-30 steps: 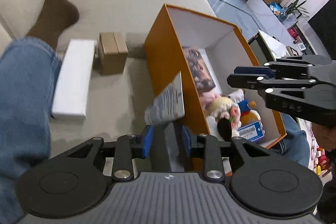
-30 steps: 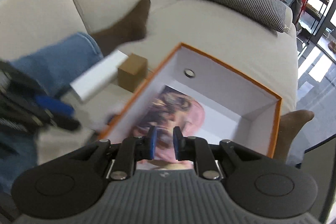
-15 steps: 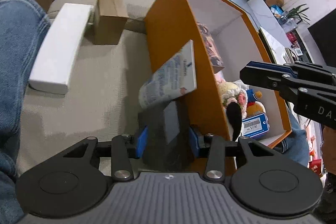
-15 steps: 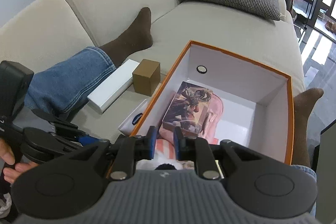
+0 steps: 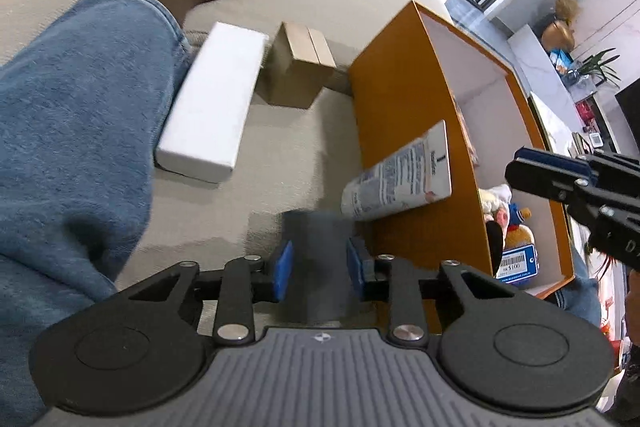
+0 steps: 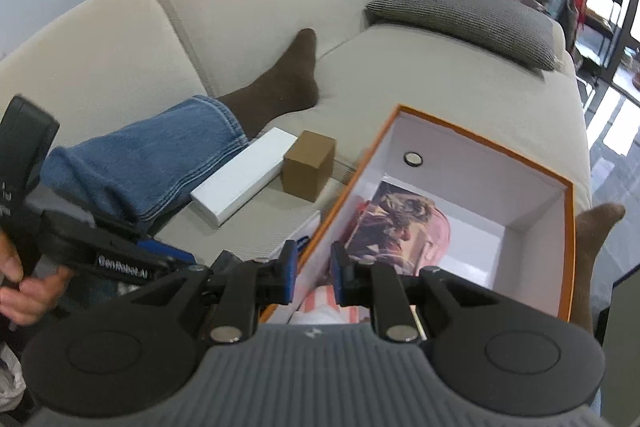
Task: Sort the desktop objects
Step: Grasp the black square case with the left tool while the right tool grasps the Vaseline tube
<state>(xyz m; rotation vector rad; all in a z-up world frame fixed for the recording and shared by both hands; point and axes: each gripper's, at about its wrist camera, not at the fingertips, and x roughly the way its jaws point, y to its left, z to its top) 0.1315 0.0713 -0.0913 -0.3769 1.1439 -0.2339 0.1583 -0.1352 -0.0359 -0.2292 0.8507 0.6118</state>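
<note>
My left gripper [image 5: 320,267] is closing, its blue pads against a dark grey, blurred end that seems to be the cap of a white printed tube [image 5: 400,179]. The tube leans on the outer wall of the orange box [image 5: 400,99], low over the sofa seat. My right gripper [image 6: 314,275] hovers over that box's near left wall [image 6: 340,203], its pads a narrow gap apart with nothing between them. It also shows at the right of the left wrist view [image 5: 520,171]. A picture card [image 6: 400,223] and a plush toy [image 5: 496,211] lie inside the box.
A long white box [image 5: 216,99] and a brown cardboard cube [image 5: 296,67] lie on the beige sofa left of the orange box. A person's leg in jeans [image 5: 72,131] with a brown sock [image 6: 288,79] stretches beside them. A grey cushion [image 6: 460,19] sits at the far end.
The left gripper's jaws widened and then narrowed on the dark end while it swung toward the leg side. The right gripper drew back over the box's near wall.
</note>
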